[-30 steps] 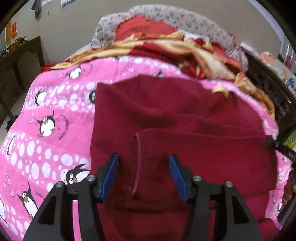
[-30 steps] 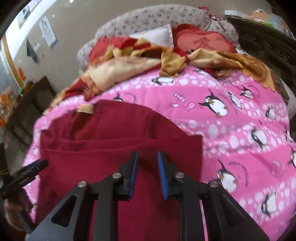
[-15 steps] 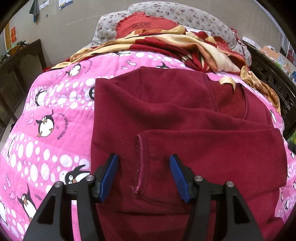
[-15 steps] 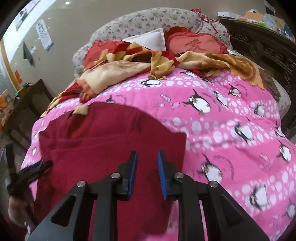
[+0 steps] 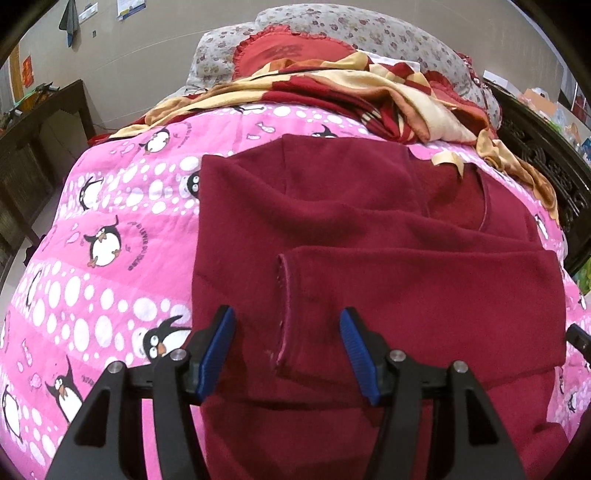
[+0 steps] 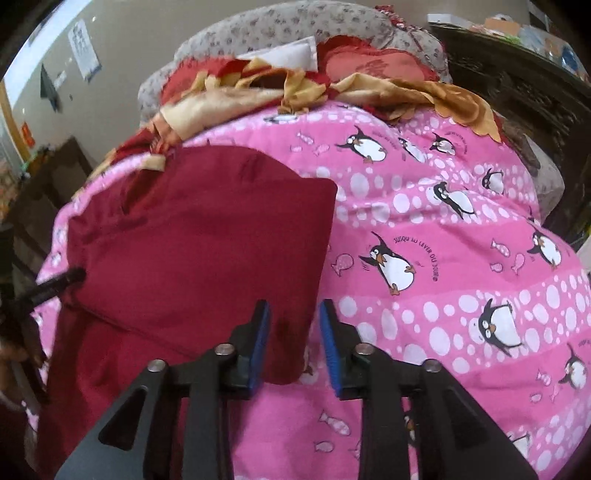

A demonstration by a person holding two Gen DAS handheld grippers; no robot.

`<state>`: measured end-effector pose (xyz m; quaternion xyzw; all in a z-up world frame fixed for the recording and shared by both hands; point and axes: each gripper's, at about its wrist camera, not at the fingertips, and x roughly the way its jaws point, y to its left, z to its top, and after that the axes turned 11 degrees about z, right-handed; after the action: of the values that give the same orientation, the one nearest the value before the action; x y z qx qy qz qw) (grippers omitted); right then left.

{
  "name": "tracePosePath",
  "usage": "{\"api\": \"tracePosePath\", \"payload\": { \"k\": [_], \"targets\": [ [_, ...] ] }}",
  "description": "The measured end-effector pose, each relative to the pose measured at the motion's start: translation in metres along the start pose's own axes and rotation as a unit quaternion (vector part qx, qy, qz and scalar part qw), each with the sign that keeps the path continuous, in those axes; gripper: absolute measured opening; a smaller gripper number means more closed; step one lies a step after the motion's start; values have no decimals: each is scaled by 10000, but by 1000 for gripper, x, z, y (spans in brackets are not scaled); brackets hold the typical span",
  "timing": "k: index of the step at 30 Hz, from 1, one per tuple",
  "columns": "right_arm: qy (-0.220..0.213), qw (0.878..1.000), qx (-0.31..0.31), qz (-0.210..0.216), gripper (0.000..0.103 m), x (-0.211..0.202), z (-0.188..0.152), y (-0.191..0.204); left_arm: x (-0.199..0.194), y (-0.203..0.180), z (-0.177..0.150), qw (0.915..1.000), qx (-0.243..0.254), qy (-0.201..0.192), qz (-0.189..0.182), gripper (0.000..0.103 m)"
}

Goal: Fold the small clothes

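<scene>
**On the bed: both tongs spread, nothing pinched**

Over the pink penguin quilt [image 5: 110,258], spread flat: maroon sweater [image 5: 351,221], one sleeve folded across the body, cuff [image 5: 284,306] ending near the middle. Collar toward the far end, close to a crumpled red and cream blanket [image 5: 388,96] and floral pillows [image 5: 332,26].

Left tongs [image 5: 288,350]: spread wide, blue pads [image 5: 216,350] either side of the cuff edge, hovering above the cloth, touching neither cuff nor body so far as can be seen. Nothing gripped.

Right tongs [image 6: 294,339]: partly spread, having just opened further. Placed at the sweater's side edge [image 6: 295,295], one blue pad over maroon cloth, the other over pink quilt. Fold of fabric lying under the gap, but pads not pressing on it; nothing pinched. Whether a pad brushes the cloth: cannot tell.

At the left rim of the right wrist view: tip of the left tongs [image 6: 55,284] beside the sweater's far side, with part of a hand [image 6: 14,350] below it, blurred.

Along both sides of the bed: dark wooden furniture [image 5: 22,155].
</scene>
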<state>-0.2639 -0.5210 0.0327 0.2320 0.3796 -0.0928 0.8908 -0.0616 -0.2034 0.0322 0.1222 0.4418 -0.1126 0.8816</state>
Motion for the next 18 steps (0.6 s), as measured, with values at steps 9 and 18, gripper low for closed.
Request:
{"api": "tracePosePath", "payload": {
  "k": [9,18],
  "targets": [
    [307,9990,332,-22,48,19,-21,-7,-17,7,-13,10000,31,-18,25,63],
    [148,9978,587,258,50,-2,-25,-9,-37,13,-34,9999,121,34,-29,63]
  ]
}}
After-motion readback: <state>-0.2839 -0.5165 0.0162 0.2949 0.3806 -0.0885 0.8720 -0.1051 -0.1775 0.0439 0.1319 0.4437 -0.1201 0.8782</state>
